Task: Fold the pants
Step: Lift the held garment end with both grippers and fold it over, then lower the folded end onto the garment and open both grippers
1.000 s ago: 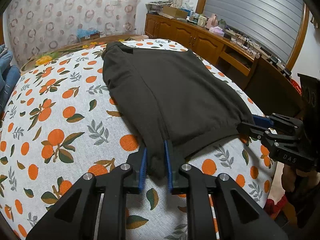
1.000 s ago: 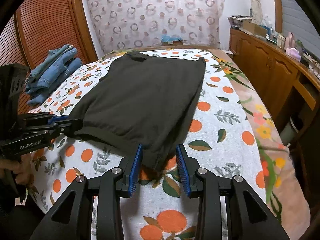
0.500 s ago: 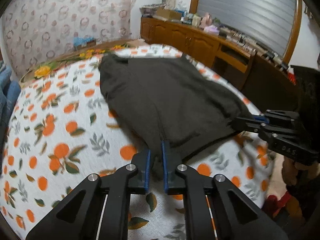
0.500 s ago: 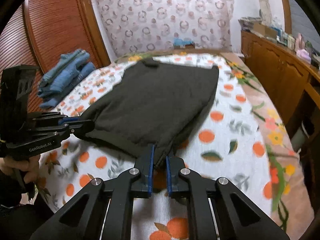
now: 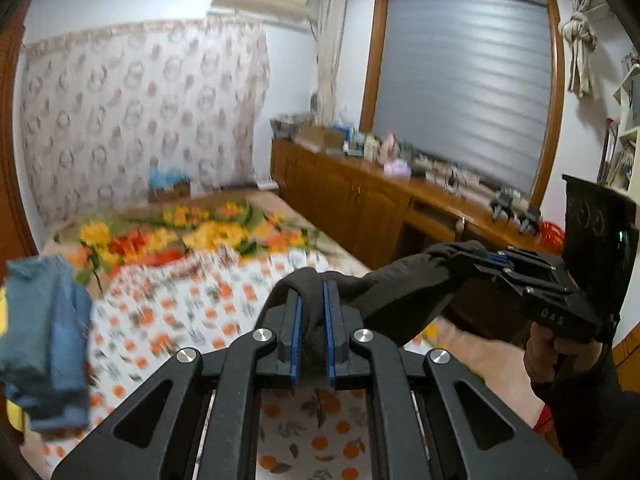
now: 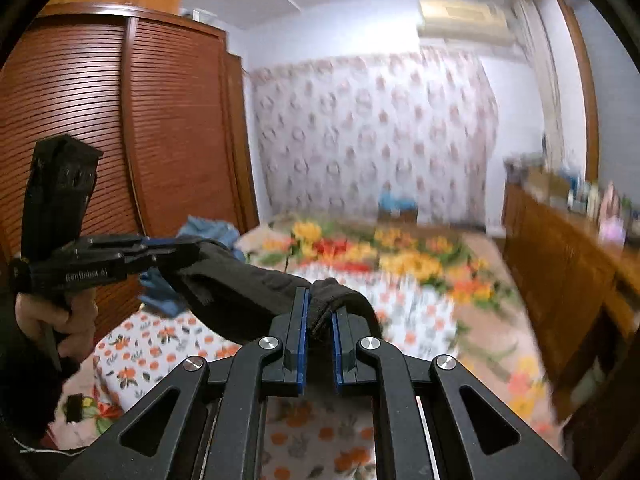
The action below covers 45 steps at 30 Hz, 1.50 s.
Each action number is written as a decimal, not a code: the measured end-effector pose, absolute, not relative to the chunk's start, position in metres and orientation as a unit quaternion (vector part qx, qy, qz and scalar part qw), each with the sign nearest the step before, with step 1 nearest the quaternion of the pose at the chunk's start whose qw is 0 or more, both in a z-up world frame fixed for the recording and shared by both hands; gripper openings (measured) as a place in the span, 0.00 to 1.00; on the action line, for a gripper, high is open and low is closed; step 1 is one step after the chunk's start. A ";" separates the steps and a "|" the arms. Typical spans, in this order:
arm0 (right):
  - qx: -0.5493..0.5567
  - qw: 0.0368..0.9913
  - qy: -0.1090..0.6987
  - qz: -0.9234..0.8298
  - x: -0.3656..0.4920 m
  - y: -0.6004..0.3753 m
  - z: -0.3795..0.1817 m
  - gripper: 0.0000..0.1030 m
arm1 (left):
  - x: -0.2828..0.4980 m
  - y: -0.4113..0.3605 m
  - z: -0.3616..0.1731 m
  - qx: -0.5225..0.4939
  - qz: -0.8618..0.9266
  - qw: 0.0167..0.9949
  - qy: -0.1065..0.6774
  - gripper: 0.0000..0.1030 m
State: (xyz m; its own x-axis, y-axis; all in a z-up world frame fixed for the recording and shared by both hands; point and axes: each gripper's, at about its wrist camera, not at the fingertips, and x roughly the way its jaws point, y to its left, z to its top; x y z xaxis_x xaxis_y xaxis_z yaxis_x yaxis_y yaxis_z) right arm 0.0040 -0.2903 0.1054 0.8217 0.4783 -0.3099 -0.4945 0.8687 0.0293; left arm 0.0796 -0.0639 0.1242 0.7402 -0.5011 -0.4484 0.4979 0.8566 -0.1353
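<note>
Left tongs clenched on one corner of the dark pants; right tongs clenched on the other corner, cloth bunched between blue pads. Pants raised off the bed, edge strung between the two tongs, remainder hanging below and out of sight. Views blurred. Risks, judged: thin pinch near the hem, so a quick swing likely to pull fabric free of either pair; uneven height between tongs likely to skew the fold line; hanging part apt to drag on the bedspread and crumple on laying down. Count: two tongs, one pair of dark pants, one bed; blue denim heap left of left tongs, number of garments not clear; one wooden cabinet beyond right tongs.
</note>
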 end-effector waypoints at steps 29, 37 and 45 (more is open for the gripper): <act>-0.088 0.923 0.234 0.294 0.104 -0.211 0.079 0.09 | 0.124 0.000 0.053 0.014 -0.161 0.942 0.294 0.10; -0.095 0.907 0.262 0.317 0.098 -0.207 0.083 0.09 | 0.099 0.001 0.033 0.014 -0.166 0.933 0.318 0.10; -0.085 0.898 0.275 0.334 0.077 -0.230 0.051 0.09 | 0.062 -0.002 0.013 0.017 -0.185 0.923 0.338 0.10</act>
State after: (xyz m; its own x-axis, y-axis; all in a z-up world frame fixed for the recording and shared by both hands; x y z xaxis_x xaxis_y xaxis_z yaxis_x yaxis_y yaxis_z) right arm 0.0765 -0.2300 0.0509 0.6258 0.5524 -0.5507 -0.6458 0.7628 0.0313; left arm 0.0617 -0.0018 0.0125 0.7028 -0.3298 -0.6303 0.3527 0.9310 -0.0939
